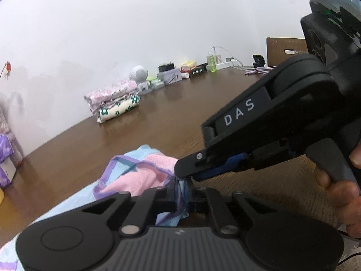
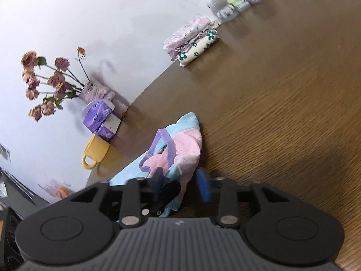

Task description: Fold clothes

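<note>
A pink and light-blue garment with purple trim [image 1: 144,176] lies bunched on the brown wooden table [image 1: 158,126]. My left gripper [image 1: 181,199] is shut on an edge of the garment. My right gripper [image 1: 187,174] comes in from the right, its tips right at the same edge, just above the left one. In the right wrist view the garment [image 2: 180,149] hangs between the right gripper's [image 2: 187,187] fingers, which stand apart; the blue pad [image 2: 203,187] on the right is bare.
A stack of folded flowered clothes [image 1: 112,103] sits by the wall, also in the right wrist view [image 2: 191,40]. Small boxes and a white toy [image 1: 141,76] line the far edge. A vase of flowers [image 2: 94,92], tissue packs [image 2: 101,119] and a yellow mug [image 2: 94,153] stand at the left.
</note>
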Demonstrator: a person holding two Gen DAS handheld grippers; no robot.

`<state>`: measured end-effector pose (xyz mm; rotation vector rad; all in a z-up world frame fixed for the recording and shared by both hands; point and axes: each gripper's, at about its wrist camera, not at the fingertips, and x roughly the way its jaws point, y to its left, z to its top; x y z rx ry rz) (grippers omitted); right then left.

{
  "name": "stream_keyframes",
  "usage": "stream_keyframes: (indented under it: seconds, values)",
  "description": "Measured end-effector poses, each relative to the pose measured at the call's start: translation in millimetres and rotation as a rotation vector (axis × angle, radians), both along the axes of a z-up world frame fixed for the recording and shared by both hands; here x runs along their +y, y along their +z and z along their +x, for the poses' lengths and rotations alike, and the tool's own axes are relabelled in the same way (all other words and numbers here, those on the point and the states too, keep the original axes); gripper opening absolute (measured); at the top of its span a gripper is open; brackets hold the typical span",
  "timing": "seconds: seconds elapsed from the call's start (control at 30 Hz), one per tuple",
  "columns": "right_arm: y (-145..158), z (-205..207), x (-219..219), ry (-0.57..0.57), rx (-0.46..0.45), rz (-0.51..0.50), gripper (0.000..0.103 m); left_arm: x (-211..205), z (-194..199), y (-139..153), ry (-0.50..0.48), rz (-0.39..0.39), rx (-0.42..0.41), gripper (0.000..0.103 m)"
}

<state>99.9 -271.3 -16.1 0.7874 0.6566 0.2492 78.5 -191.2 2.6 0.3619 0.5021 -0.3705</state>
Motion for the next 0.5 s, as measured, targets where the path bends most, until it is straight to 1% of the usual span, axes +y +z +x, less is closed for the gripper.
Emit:
stream_keyframes:
  seconds: [0.07,0.17,0.27,0.3,0.33,0.37,0.4,0.43,0.47,0.5]
  values:
    - [-2,1,1,-0.001,-0.001,0.011,0.004,-1,-1,0,0.003,0.003,0.005,0.016]
    - [0,0,2,-0.01,-0.012,-0.001,0.003,0,-4,-3,-0.003,0.019,0.009,0.019]
    - [3,-1,3,-0.007,-0.026,-0.01,0.003,2,3,-6,0.017,0.016,0.029,0.019]
    - [4,-2,4,-0.003,-0.031,-0.013,0.003,3,4,-6,0.013,0.012,0.034,0.017]
    - [5,-3,6,0.001,-0.036,-0.016,0.003,3,5,-6,0.008,0.008,0.038,0.008]
    - [5,-4,6,0.001,-0.041,-0.018,0.004,3,5,-6,0.003,0.004,0.043,0.004]
    - [6,-5,6,0.0,-0.045,-0.019,0.005,5,5,-6,-0.004,-0.008,0.043,0.004]
    - [5,-6,6,-0.009,-0.041,-0.023,0.007,6,5,-4,-0.005,-0.017,0.04,0.003]
    - [4,-6,5,-0.022,-0.033,-0.027,0.015,8,6,-4,-0.006,-0.026,0.04,0.003]
    - [3,-6,5,-0.034,-0.025,-0.032,0.036,10,6,-3,-0.007,-0.032,0.043,0.003]
